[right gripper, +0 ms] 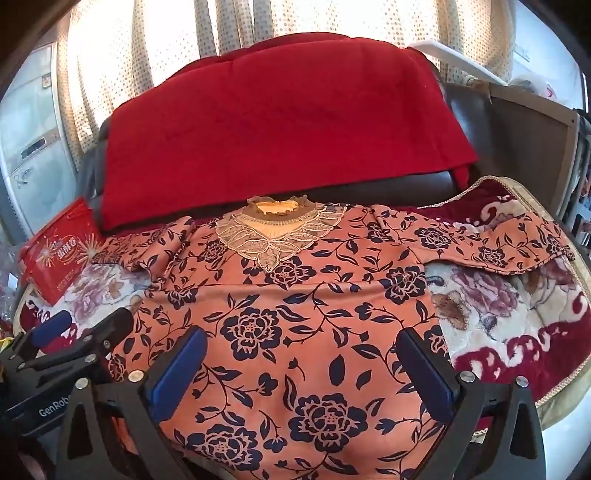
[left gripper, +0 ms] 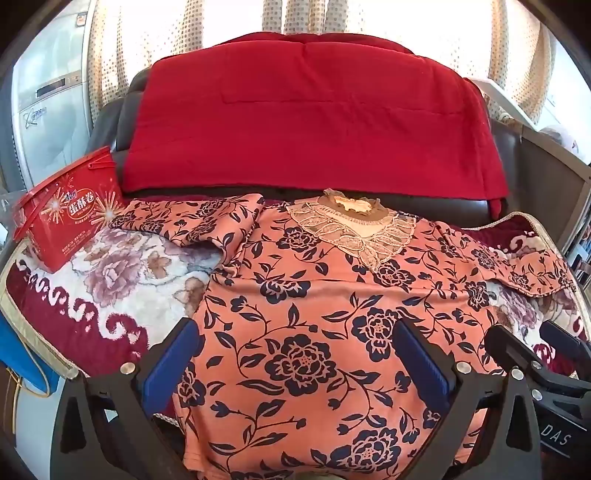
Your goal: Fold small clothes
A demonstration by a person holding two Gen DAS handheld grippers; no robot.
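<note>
An orange shirt (left gripper: 295, 295) with navy flowers and a lace collar (left gripper: 354, 229) lies spread face up on a flowery blanket (left gripper: 122, 280). Its sleeves (left gripper: 199, 221) reach out to both sides. My left gripper (left gripper: 295, 328) hovers open over the shirt's lower left part, nothing between its blue pads (left gripper: 173, 362). My right gripper (right gripper: 301, 334) hovers open over the shirt (right gripper: 295, 295), lower middle, pads (right gripper: 428, 373) empty. Each gripper shows in the other's view: the right gripper (left gripper: 524, 332) at the right edge, the left gripper (right gripper: 90, 319) at the left edge.
A red quilt (left gripper: 306, 122) drapes over the dark seat back behind the shirt. A red snack box (left gripper: 66, 218) stands on the blanket's far left corner. Dotted curtains (right gripper: 258, 22) hang behind. A white appliance (left gripper: 48, 110) is at the left, a wooden panel (right gripper: 528, 136) at the right.
</note>
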